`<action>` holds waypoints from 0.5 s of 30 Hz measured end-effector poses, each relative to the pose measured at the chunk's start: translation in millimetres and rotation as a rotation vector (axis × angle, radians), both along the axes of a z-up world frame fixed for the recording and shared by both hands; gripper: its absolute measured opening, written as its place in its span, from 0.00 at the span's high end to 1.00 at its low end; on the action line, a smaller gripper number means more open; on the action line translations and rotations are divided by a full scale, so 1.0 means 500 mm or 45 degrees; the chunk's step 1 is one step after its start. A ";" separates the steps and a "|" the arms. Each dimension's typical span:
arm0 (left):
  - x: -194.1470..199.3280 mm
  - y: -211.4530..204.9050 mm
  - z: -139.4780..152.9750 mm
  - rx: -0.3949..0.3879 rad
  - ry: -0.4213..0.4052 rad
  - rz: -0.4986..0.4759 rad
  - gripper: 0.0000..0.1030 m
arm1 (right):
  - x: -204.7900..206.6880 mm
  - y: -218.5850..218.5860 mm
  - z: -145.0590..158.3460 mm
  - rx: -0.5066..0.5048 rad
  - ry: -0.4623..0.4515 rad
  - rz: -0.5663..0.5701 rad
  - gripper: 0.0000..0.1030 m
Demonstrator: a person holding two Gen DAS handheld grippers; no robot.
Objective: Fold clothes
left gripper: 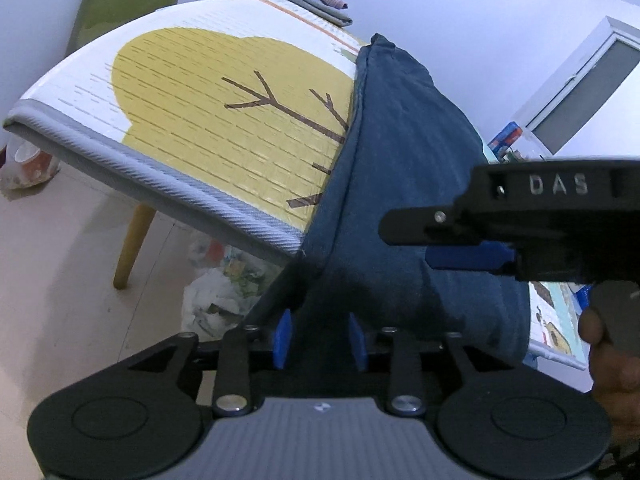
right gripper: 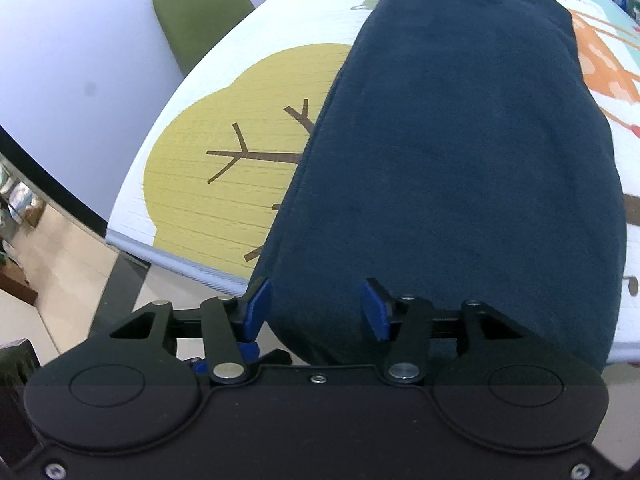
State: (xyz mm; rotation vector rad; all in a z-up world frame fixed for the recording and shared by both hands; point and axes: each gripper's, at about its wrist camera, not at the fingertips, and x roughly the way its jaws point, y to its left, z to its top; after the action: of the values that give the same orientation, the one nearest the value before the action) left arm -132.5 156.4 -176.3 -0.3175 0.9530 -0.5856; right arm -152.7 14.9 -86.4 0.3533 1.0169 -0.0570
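- Looking at a dark blue garment (right gripper: 460, 140): it lies as a long strip on the mat-covered table (left gripper: 200, 120), running from the near edge toward the far side, near end draping over the edge.
- Left gripper (left gripper: 320, 340): blue pads stand apart with the near hem between them. Cloth sits in the gap, but I can't tell whether the pads press on it.
- Right gripper (right gripper: 316, 308): pads apart, straddling the near end of the garment just off the table edge. Not clamped from what shows.
- In the left view the right gripper comes in from the right, with my hand (left gripper: 604, 344) behind it.
- Handling guess: soft knit, light and limp, with no stiffness. It'll sag and bunch wherever it isn't supported. The mat looks textured, so dragging will likely wrinkle it; lifting is better.
- Strip looks narrowed, possibly already doubled lengthwise. Layers may slip apart unless each pinch catches all of them.
- Where to grip: the two near corners of the hem, one gripper each, pinching through the full thickness. The seamed left edge looks firmer and should give a better bite.
- Stage is ambiguous: this fits a garment mid-fold or one just being laid out.
- Far corner: a folded stack (left gripper: 316, 2), grey with a striped piece on top, well apart from the blue one.
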 end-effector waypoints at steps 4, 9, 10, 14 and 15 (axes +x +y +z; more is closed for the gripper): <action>0.012 -0.003 -0.026 -0.057 -0.003 0.010 0.63 | 0.019 0.018 -0.006 -0.046 -0.005 0.026 0.51; 0.022 -0.010 -0.047 -0.099 -0.011 0.003 0.64 | 0.048 0.056 -0.013 -0.133 0.007 0.075 0.47; 0.022 -0.009 -0.050 -0.112 -0.004 0.003 0.65 | 0.054 0.064 -0.016 -0.148 0.013 0.081 0.47; 0.025 -0.009 -0.061 -0.155 0.028 -0.001 0.72 | 0.064 0.078 -0.026 -0.209 0.031 0.076 0.48; 0.026 -0.011 -0.061 -0.154 0.027 -0.003 0.73 | 0.065 0.080 -0.029 -0.224 0.034 0.072 0.50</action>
State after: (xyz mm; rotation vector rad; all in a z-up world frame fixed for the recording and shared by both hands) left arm -119.5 151.1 -206.8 -0.4317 0.9401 -0.6442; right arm -120.2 55.1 -100.8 0.1638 1.0398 -0.1000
